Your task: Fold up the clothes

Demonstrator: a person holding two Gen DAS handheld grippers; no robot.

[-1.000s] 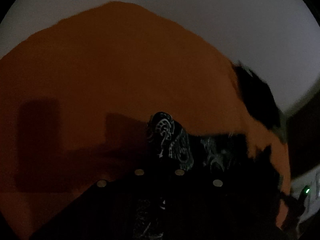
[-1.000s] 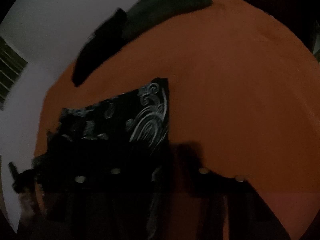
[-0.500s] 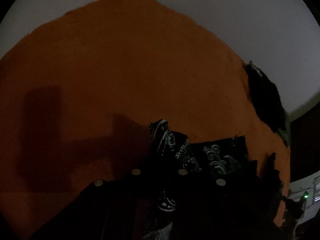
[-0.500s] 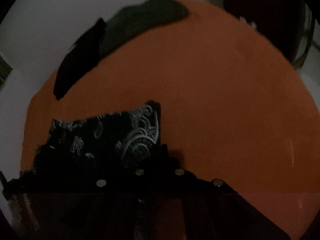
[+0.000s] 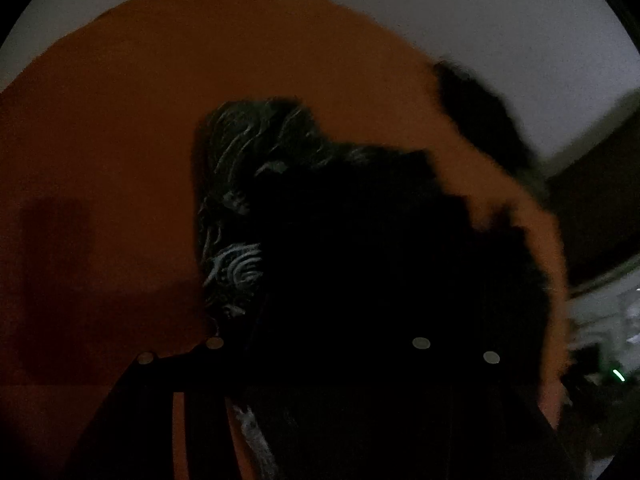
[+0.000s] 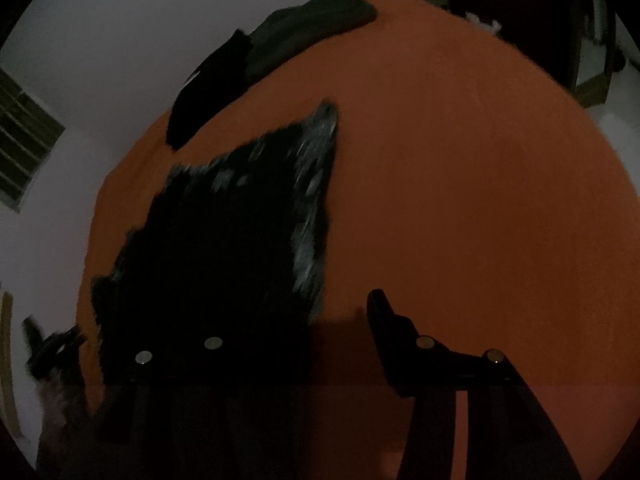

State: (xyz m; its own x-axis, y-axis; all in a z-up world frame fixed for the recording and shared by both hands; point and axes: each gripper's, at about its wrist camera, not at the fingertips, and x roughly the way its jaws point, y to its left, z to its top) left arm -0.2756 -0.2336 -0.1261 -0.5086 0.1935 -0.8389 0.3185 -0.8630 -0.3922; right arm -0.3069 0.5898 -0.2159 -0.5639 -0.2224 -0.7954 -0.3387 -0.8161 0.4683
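both grippers, left gripper [image 5: 316, 344] and right gripper [image 6: 316, 344], are spread; the patterned cloth [image 6: 240, 232] can slide from the fold on the orange cover [image 6: 460, 200].

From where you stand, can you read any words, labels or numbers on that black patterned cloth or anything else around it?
None can be read.
Black patterned cloth: pale swirls only, no letters.
Dark clothes at the far edge of the orange surface: no label shows.
Green light: a glow, not a sign.
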